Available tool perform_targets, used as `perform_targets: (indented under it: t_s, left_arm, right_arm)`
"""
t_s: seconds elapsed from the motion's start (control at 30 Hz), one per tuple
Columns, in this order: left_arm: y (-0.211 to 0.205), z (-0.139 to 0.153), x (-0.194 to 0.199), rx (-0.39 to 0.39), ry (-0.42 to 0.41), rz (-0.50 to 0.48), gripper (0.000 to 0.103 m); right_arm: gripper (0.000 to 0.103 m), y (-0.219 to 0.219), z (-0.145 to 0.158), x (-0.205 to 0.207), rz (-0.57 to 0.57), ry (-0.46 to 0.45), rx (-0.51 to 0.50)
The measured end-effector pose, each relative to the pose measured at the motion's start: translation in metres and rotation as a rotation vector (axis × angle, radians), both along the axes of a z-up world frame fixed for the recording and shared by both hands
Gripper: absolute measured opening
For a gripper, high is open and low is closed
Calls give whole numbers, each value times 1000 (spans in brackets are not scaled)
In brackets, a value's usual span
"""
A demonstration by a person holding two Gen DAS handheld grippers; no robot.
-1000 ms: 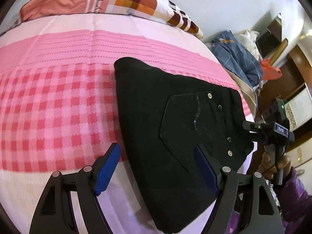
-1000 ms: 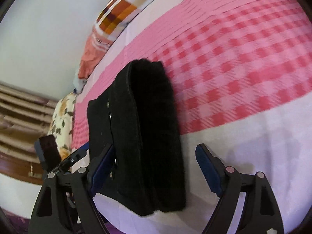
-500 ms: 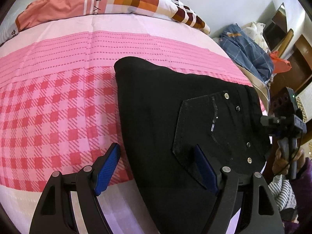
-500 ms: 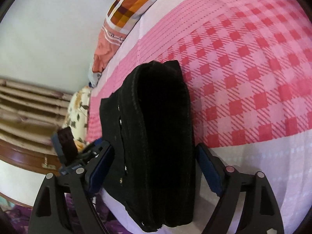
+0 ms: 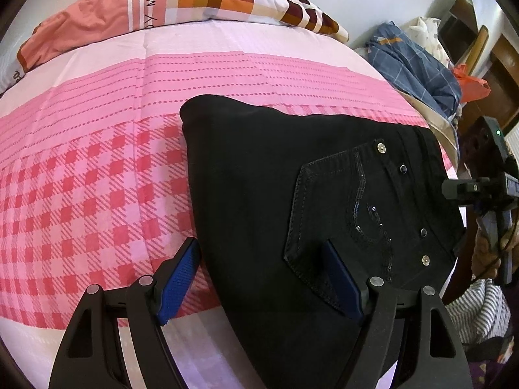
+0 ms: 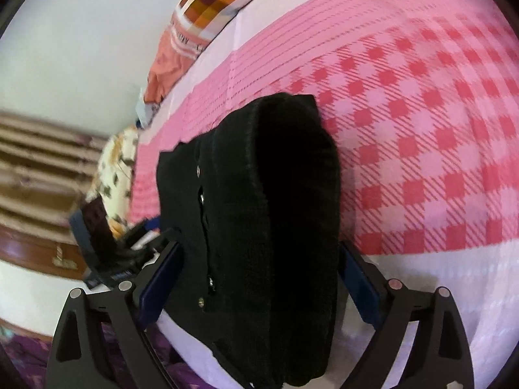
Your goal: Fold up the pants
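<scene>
Black pants [image 5: 275, 194], folded into a thick bundle, lie on the pink checked bed sheet [image 5: 81, 194] near its edge, back pocket with studs facing up. My left gripper [image 5: 259, 280] is open and straddles the bundle's left folded edge: one blue pad beside the cloth, the other over the pocket. In the right wrist view the pants [image 6: 275, 210] stand between the fingers of my right gripper [image 6: 259, 287], whose jaws are opening; the pads do not press the cloth. The right gripper [image 5: 480, 191] also shows at the bundle's waistband end, the left gripper [image 6: 103, 246] blurred beyond it.
A pillow [image 5: 194, 3] with orange and brown checks lies at the head of the bed. A pile of clothes with blue checked cloth [image 5: 418, 64] sits past the bed's right side, by wooden furniture. A hand [image 5: 486, 253] holds the right gripper. A floral cloth [image 6: 116, 168] lies off the bed.
Both grippers have come closer to the pants, which now fill more of each view. The right gripper's fingers stand wider around the bundle. The pants lie where they were.
</scene>
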State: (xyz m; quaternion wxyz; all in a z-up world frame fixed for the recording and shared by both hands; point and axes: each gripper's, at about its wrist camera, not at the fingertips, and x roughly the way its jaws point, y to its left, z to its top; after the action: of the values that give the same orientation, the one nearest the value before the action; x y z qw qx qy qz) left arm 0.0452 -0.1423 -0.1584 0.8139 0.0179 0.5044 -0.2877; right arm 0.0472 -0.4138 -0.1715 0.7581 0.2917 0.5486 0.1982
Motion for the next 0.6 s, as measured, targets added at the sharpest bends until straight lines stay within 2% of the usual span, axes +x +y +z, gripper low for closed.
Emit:
perform_targets:
  t_s: [0.07, 0.1, 0.13, 0.23, 0.37, 0.6]
  left_arm:
    - [-2, 0, 0, 11, 0, -7, 78]
    - [-3, 0, 0, 18, -1, -12, 78]
    - [-6, 0, 0, 25, -2, -17, 78]
    - [-10, -1, -1, 43, -4, -26, 78]
    - [-18, 0, -1, 61, -15, -38, 78]
    - [-22, -2, 0, 68, -17, -37, 78]
  right_arm:
    - [73, 5, 2, 0, 19, -8, -71]
    - [55, 4, 2, 0, 25, -6, -94]
    - [50, 3, 1, 0, 28, -2, -94]
    - [46, 1, -1, -2, 32, -11, -87]
    - [46, -2, -2, -3, 29, -17, -72]
    - [59, -11, -2, -4, -1, -15, -16]
